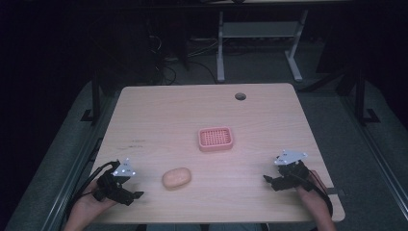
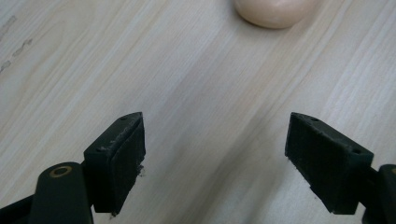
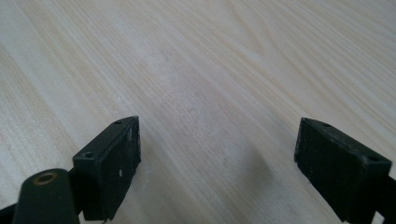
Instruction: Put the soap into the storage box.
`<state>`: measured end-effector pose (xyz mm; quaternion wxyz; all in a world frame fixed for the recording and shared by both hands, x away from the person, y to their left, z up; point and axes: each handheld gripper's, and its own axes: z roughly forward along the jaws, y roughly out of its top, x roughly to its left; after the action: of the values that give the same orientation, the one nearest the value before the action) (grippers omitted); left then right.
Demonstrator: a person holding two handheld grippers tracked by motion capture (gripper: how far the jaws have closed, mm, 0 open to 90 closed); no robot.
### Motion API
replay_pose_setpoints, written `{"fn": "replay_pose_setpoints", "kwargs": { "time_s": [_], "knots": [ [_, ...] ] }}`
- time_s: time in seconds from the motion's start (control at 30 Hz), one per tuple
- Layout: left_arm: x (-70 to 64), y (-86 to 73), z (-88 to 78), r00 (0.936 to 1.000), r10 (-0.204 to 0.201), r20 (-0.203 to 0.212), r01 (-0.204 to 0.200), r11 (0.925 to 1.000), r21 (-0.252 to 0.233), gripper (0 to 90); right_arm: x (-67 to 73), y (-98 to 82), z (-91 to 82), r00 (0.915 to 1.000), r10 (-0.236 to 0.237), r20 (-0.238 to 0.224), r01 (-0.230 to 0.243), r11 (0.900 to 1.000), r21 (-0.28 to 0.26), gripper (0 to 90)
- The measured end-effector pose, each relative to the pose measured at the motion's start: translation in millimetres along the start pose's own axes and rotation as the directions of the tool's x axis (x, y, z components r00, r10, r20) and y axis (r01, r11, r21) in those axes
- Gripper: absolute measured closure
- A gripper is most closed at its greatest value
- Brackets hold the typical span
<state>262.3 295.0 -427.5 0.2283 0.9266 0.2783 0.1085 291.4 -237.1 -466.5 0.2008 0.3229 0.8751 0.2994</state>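
Counter (image 1: 159, 115): pale wood grain, with a round cable hole (image 1: 240, 96) near its far edge toward the right corner, and faint dark scuff marks (image 1: 137, 142) toward the left edge.
Pink basket (image 1: 216, 139): a shallow rectangular tray with a gridded bottom, sitting flat a little right of the counter's middle, well apart from both grippers and apart from the soap.
Soap (image 1: 176, 177): a smooth peach-coloured oval bar lying flat toward the near edge, left of centre, nearer the left gripper than the right. In the left gripper view its rounded end shows at the top (image 2: 275, 11), ahead of the fingers and not between them.
Left gripper (image 1: 136, 195): held in the person's left hand (image 1: 89, 202) at the near left corner, low over the counter, a grey plate on top. Its fingers (image 2: 119, 158) stand wide apart with bare wood between them, gripping nothing.
Right gripper (image 1: 265, 178): held in the person's right hand (image 1: 310, 192) near the near right corner, pointing in toward the counter's middle. Its fingers (image 3: 109, 163) are likewise spread wide over bare wood, with nothing between them.
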Motion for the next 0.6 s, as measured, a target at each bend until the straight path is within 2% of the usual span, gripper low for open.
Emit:
{"fn": "replay_pose_setpoints", "kwargs": {
  "time_s": [0.43,0.6],
  "knots": [
    [-5.8,16.5,3.0,0.999,0.042,0.015,-0.042,0.9991,0.007,20.2,1.3,-0.8,-2.5,1.0,0.007,-0.002,-0.007,1.0,0.001,14.0],
    [-7.5,29.6,6.1,0.9974,0.064,0.031,-0.065,0.9977,0.021,20.2,1.6,-0.5,-2.0,1.0,0.004,-0.004,-0.004,1.0,-0.006,14.0]
  ]
}}
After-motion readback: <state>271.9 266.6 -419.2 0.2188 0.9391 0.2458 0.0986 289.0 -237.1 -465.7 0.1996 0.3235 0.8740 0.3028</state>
